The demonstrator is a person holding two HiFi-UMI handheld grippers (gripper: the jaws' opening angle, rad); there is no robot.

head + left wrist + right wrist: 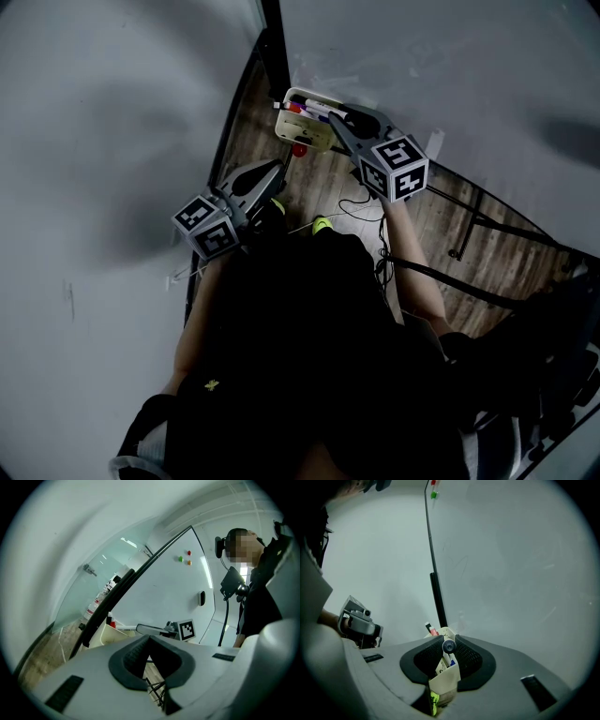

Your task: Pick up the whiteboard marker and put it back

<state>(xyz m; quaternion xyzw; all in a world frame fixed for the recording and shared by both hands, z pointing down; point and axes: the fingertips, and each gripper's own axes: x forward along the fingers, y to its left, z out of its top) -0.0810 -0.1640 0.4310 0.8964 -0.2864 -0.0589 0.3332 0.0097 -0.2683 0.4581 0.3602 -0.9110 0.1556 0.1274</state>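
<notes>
My right gripper [449, 645] is shut on a whiteboard marker [449, 646], which I see end-on as a round dark cap between the ribbed pads. Just below the jaws is the cream marker tray [446, 682], with other markers standing in it. In the head view the right gripper [337, 122] reaches over the tray [292, 131] at the foot of the whiteboard. My left gripper [274, 175] hangs lower left of the tray, apart from it. Its pads meet at the tip [149, 639] with nothing between them.
A black frame post [437, 599] splits the whiteboard panels behind the tray. Coloured magnets [184, 558] and a dark eraser [201, 598] sit on the board. Cables [361, 206] lie on the wooden floor by my shoes [322, 225]. A red thing [299, 149] hangs under the tray.
</notes>
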